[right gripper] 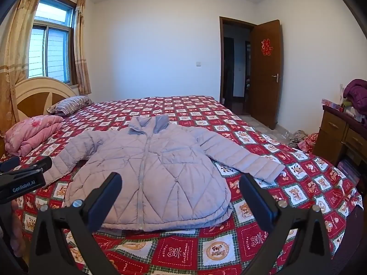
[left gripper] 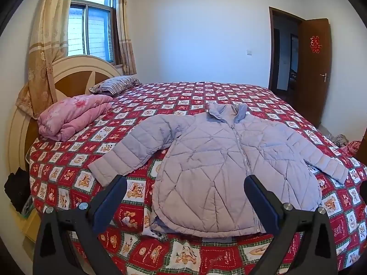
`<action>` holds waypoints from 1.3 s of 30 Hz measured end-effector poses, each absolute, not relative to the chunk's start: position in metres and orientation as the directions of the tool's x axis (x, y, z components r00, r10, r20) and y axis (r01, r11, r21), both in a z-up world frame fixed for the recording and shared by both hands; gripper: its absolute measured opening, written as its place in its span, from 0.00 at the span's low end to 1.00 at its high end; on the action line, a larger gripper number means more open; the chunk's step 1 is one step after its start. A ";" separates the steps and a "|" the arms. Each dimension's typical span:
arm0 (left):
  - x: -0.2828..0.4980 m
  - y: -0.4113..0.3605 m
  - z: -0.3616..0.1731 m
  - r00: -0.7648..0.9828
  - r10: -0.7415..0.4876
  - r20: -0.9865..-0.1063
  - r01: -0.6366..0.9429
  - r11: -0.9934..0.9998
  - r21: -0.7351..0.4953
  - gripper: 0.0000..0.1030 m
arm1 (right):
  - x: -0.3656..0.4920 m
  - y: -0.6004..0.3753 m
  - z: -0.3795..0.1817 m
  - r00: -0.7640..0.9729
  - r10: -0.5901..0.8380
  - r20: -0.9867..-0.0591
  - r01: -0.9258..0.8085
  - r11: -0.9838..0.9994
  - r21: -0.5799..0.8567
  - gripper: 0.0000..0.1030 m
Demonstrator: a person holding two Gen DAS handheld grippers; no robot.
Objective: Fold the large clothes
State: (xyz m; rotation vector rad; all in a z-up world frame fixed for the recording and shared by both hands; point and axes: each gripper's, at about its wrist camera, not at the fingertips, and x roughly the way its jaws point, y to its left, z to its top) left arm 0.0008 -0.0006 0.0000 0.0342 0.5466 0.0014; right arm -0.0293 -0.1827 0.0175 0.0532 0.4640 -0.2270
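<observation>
Both claws hang above the near edge of the bed with fingers spread wide and nothing between them, the left gripper (left gripper: 184, 183) over the jacket's hem and the right gripper (right gripper: 180, 182) likewise. Toward twelve o'clock from them lies the lilac quilted puffer jacket (left gripper: 220, 167), flat and front-up on the red patchwork bedspread (left gripper: 183, 256), zipped closed, collar at the far end and both sleeves splayed out at ten and three o'clock. Farther off at ten o'clock sits a folded pink quilt (left gripper: 73, 116), with a striped pillow (left gripper: 115, 84) beyond it.
</observation>
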 end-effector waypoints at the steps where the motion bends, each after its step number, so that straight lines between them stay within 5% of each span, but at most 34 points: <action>1: 0.001 -0.001 0.000 0.854 0.010 -0.520 0.008 0.999 0.033 0.99 | -0.029 -0.183 0.017 0.870 -0.204 -0.449 0.228 0.974 0.000 1.00; 39: 0.003 0.001 -0.004 0.855 0.011 -0.518 0.007 0.999 0.032 0.99 | -0.027 -0.186 0.009 0.866 -0.183 -0.466 0.220 0.975 0.026 1.00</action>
